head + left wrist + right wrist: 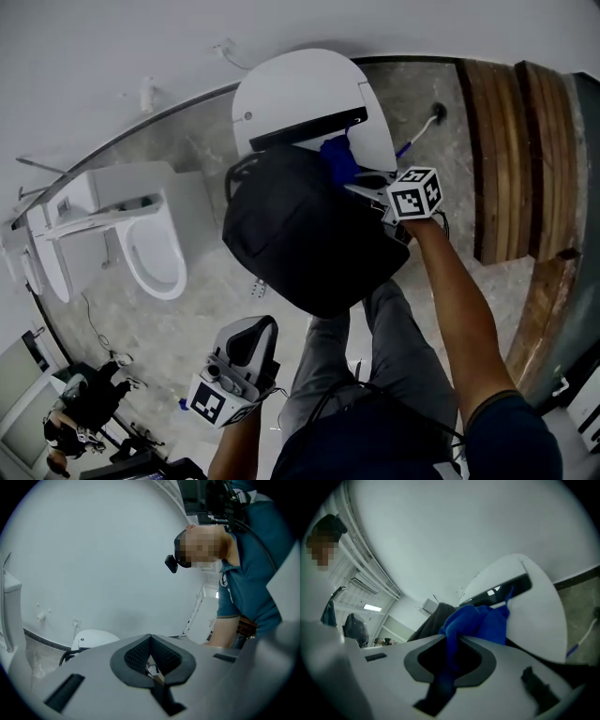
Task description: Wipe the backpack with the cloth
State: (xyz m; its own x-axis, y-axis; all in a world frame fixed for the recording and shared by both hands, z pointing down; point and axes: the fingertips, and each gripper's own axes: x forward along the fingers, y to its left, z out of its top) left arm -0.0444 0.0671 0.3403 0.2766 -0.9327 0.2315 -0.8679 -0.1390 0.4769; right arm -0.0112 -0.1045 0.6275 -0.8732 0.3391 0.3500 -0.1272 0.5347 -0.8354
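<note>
Cloth [337, 159] on backpack [305, 234]
The soft cloth is gripped in the right claw [452, 644] against the limp backpack before the toilet [300, 94]; the left claw [151, 653] is closed, empty. The bag's top loop is judged the best hold.

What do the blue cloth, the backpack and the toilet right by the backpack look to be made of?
Cloth: soft, fuzzy fabric, probably microfibre; it bunches in limp folds.
Backpack: matte black fabric, likely nylon or polyester; it slumps and shows no shine.
Toilet: smooth white, ceramic or plastic; I cannot tell which.
</note>
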